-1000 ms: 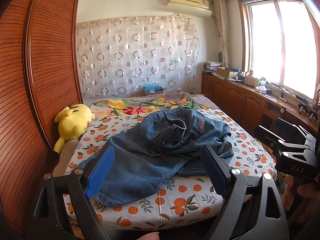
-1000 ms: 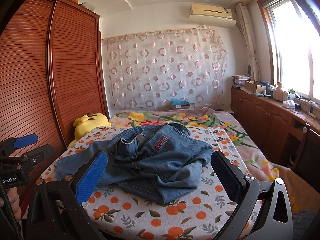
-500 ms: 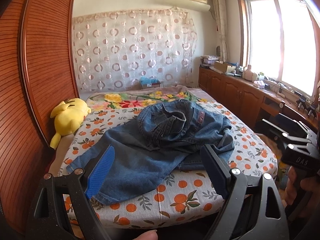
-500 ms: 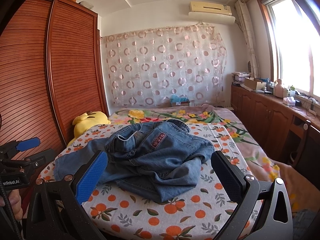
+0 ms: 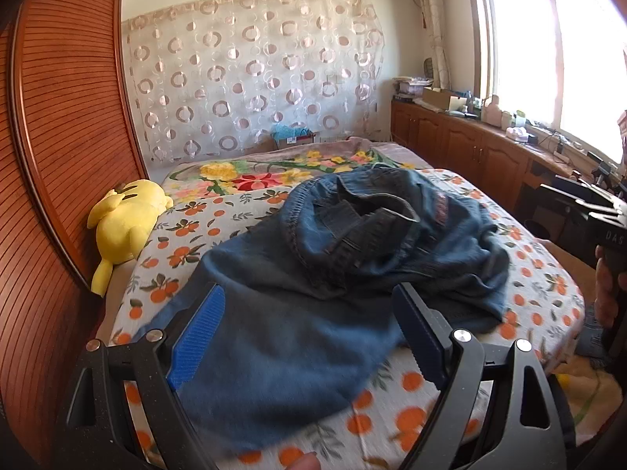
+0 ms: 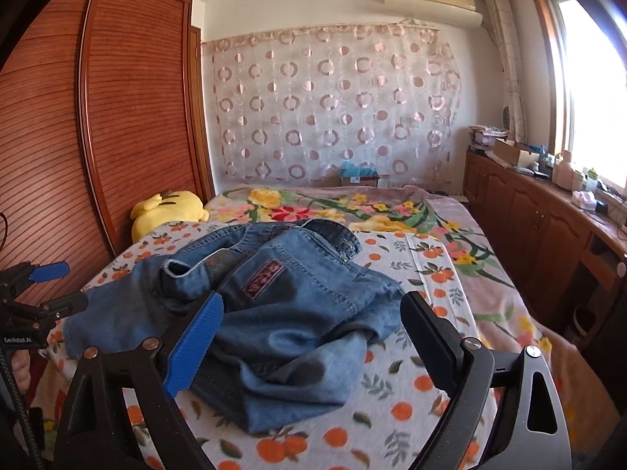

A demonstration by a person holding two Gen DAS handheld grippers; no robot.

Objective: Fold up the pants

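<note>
Left wrist: left gripper [image 5: 311, 331] fingers spread wide, nothing between them, poised over the near leg of the jeans [image 5: 352, 270]. Jeans lie crumpled on the orange-print sheet [image 5: 540, 293] of the bed, waistband bunched up top. Yellow plush [image 5: 125, 219] sits by the wardrobe [image 5: 58, 137]. Cardboard box [image 5: 294, 138] at the bed's far end holds something teal.

Right wrist: right gripper [image 6: 313, 342] likewise released, empty, over the jeans' near edge. Open box [image 6: 511, 152] on the side cabinet [image 6: 529, 215]; contents unclear.
</note>
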